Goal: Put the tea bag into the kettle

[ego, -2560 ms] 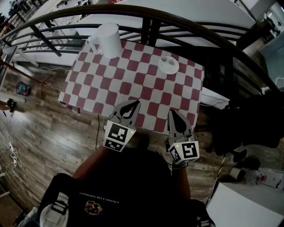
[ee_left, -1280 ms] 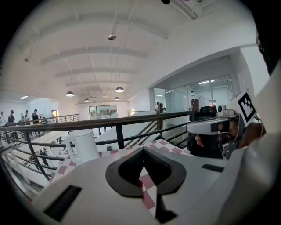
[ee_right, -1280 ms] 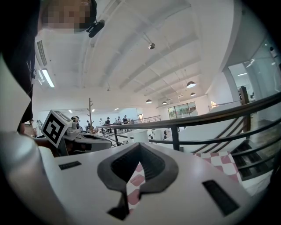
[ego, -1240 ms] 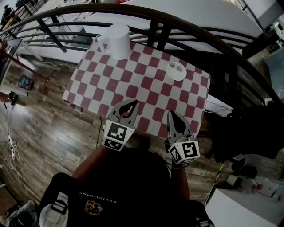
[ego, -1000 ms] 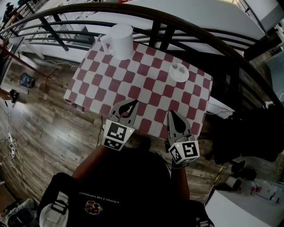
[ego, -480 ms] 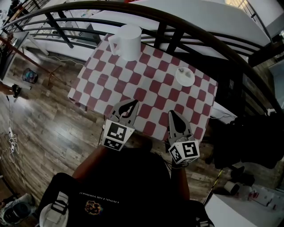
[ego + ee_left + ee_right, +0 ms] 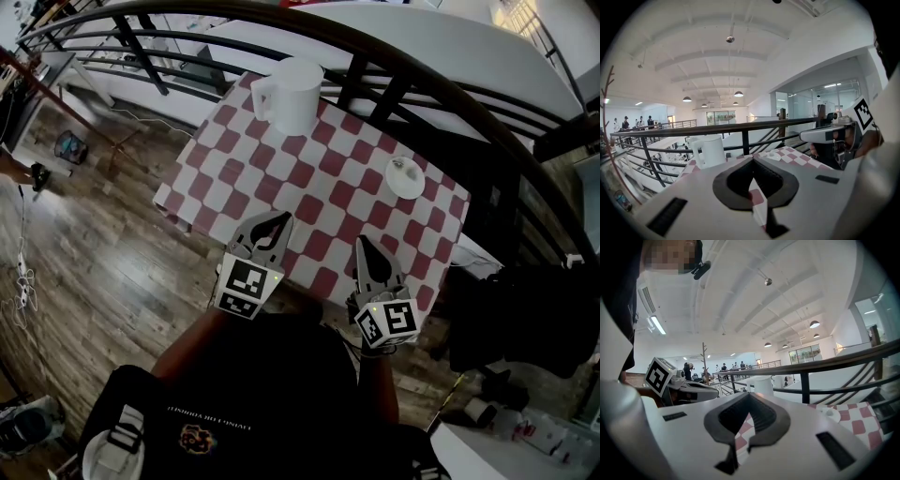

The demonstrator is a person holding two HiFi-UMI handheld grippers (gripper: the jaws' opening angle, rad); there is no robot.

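Presently, from the left:

- Wooden floor [image 7: 103,253], left of the table [image 7: 314,178], which has a red-and-white checked cloth.
- Kettle [image 7: 298,92]: white, handle to the left, upright at the table's far left corner.
- Left gripper [image 7: 280,218]: over the table's near edge, fingers closed together, holding nothing.
- Right gripper [image 7: 362,241]: just beside it on the right at the same near edge, fingers likewise pressed together and empty.
- Saucer [image 7: 412,184]: small and white, at the far right of the table.
- Tea bag [image 7: 401,167]: a small pale item lying on the saucer, well apart from both grippers and from the kettle.
- Dark railing [image 7: 441,80]: curves past the table's far side.
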